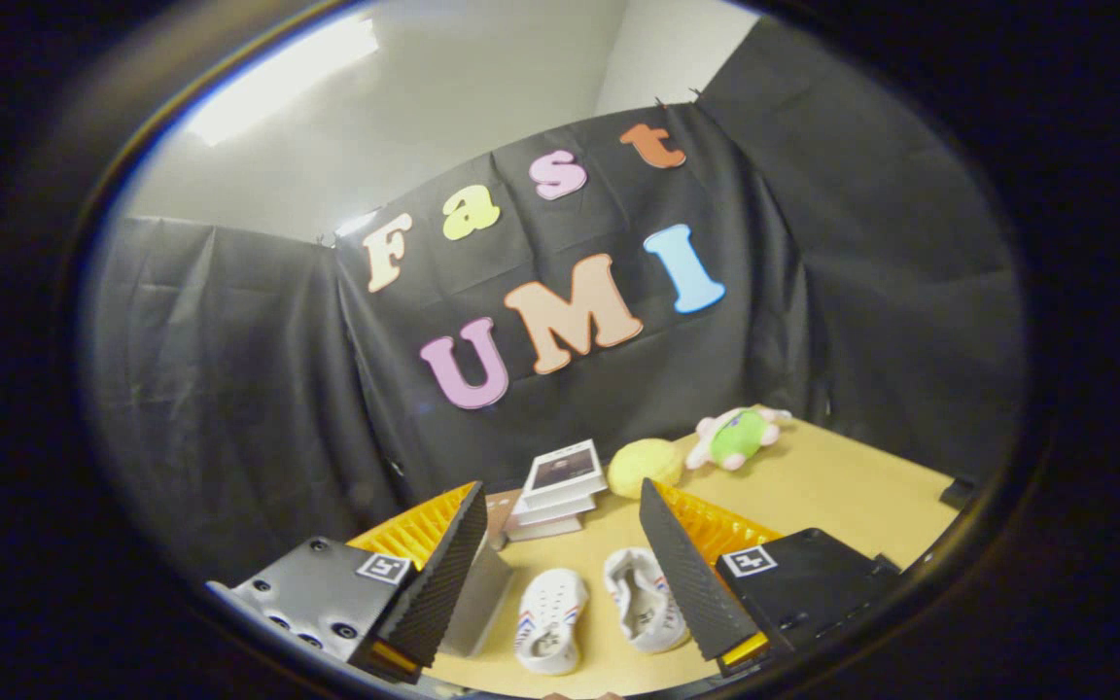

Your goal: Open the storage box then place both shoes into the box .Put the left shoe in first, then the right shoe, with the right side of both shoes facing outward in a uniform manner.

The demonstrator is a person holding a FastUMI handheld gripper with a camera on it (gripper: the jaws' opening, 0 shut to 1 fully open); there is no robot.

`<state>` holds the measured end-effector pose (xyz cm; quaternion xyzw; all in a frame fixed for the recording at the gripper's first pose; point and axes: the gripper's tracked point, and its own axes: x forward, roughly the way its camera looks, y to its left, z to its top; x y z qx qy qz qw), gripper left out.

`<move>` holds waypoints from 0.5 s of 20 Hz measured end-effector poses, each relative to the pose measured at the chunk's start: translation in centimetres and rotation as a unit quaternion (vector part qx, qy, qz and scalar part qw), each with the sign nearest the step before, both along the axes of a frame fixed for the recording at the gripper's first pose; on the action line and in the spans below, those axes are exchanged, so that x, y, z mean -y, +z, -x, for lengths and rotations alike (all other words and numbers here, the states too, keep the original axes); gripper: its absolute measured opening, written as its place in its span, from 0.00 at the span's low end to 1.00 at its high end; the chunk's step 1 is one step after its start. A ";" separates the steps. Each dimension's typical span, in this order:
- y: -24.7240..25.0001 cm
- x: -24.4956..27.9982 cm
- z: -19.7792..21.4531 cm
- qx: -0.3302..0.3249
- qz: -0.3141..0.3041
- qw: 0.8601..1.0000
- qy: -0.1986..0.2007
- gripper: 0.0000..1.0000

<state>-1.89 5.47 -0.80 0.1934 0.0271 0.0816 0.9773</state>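
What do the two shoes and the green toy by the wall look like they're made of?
Shoes, between the open claw fingers: likely moulded foam or rubber, matte white with vent holes. Green toy: plush fabric, soft fuzzy outline.

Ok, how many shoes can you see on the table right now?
2. One shoe lies between the open hand-held gripper's fingers, the other shoe beside it, next to the right finger. None looks hidden.

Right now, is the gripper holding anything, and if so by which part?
Nothing is held. The gripper is open, its fingers spread wide apart in the air, with the two white shoes lying untouched on the table between them.
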 end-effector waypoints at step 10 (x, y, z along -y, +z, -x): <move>-6.7 -9.6 -1.9 -0.137 -0.201 0.963 0.112 1.00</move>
